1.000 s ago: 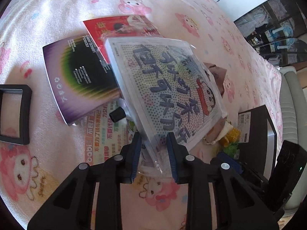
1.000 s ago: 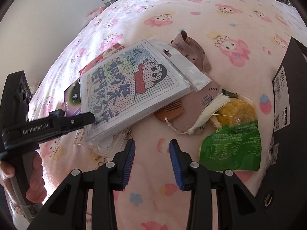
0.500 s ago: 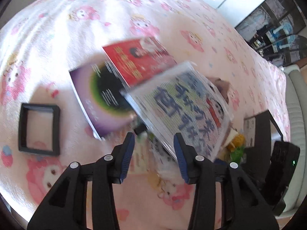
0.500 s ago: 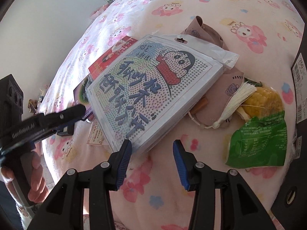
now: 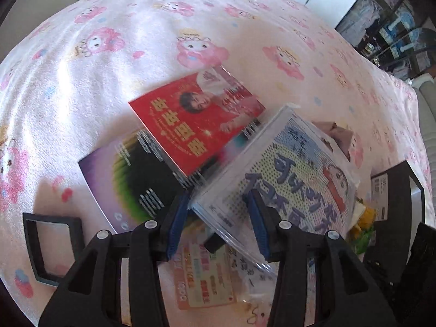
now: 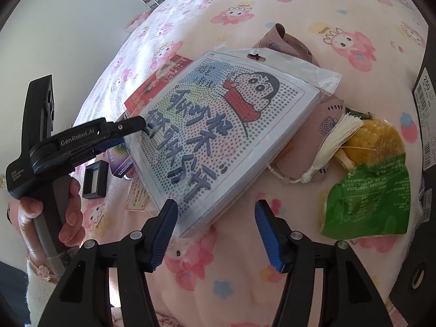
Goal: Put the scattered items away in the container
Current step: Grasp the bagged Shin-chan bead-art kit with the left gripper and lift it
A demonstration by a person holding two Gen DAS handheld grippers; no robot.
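Observation:
A cartoon dot-art kit in a clear bag (image 6: pixel 218 133) lies tilted on the other items on the pink bedspread; it also shows in the left wrist view (image 5: pixel 286 188). My left gripper (image 5: pixel 218 218) is open, its jaws on either side of the kit's near corner, not gripping it. My right gripper (image 6: pixel 216 234) is open just in front of the kit's near edge. The black container (image 6: pixel 427 87) stands at the right edge; in the left wrist view it (image 5: pixel 397 190) is at the right.
A red booklet (image 5: pixel 196 120) and a purple-and-black booklet (image 5: pixel 136 174) lie under the kit. A black frame (image 5: pixel 51 245) sits at the left. A corn packet (image 6: pixel 373 174), a brown pouch with a tassel (image 6: pixel 324 133) and a card (image 5: pixel 204 278) lie nearby.
My left gripper opened and let go of the kit, which dropped back onto the pile. The right gripper opened wider and moved closer to the kit's edge.

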